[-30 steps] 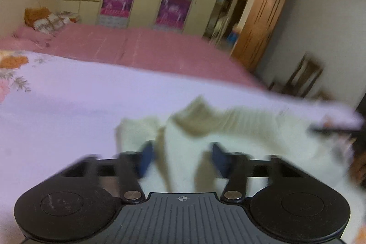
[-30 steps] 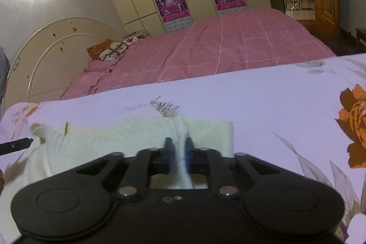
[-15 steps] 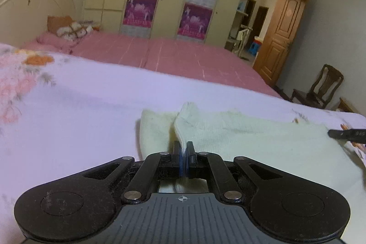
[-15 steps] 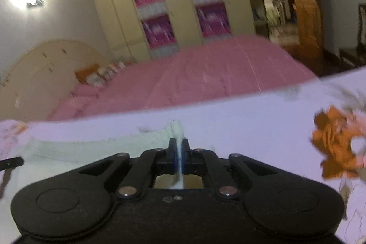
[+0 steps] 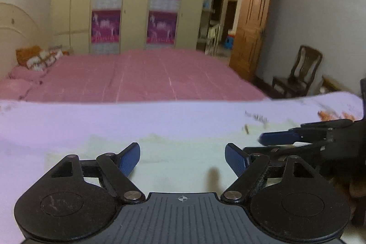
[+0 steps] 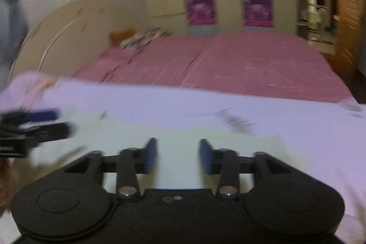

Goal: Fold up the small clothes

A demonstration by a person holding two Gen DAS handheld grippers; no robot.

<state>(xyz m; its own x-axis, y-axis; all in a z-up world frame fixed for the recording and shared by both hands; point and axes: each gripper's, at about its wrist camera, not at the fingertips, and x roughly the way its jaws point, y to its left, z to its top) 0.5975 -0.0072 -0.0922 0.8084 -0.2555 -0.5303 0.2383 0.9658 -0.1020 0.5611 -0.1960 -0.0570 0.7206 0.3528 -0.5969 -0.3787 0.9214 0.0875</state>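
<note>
A pale yellow knitted garment point(image 5: 183, 164) lies flat on the lilac flowered sheet point(image 5: 114, 120), just under both grippers. My left gripper point(image 5: 182, 158) is open and empty over its near part. My right gripper point(image 6: 178, 157) is open and empty over the same garment point(image 6: 180, 143). The right gripper also shows at the right of the left wrist view point(image 5: 297, 136), and the left gripper at the left of the right wrist view point(image 6: 39, 122). The right wrist view is blurred.
A pink bed point(image 5: 141, 74) lies beyond the sheet, with pillows point(image 5: 36, 58) by the headboard. Wardrobes with purple posters point(image 5: 135, 8) line the back wall. A wooden door point(image 5: 251, 31) and chair point(image 5: 297, 74) stand at the right.
Both grippers were shut on folds of the garment half a second ago. Both have opened and let go, and the garment now lies flat beneath them.
</note>
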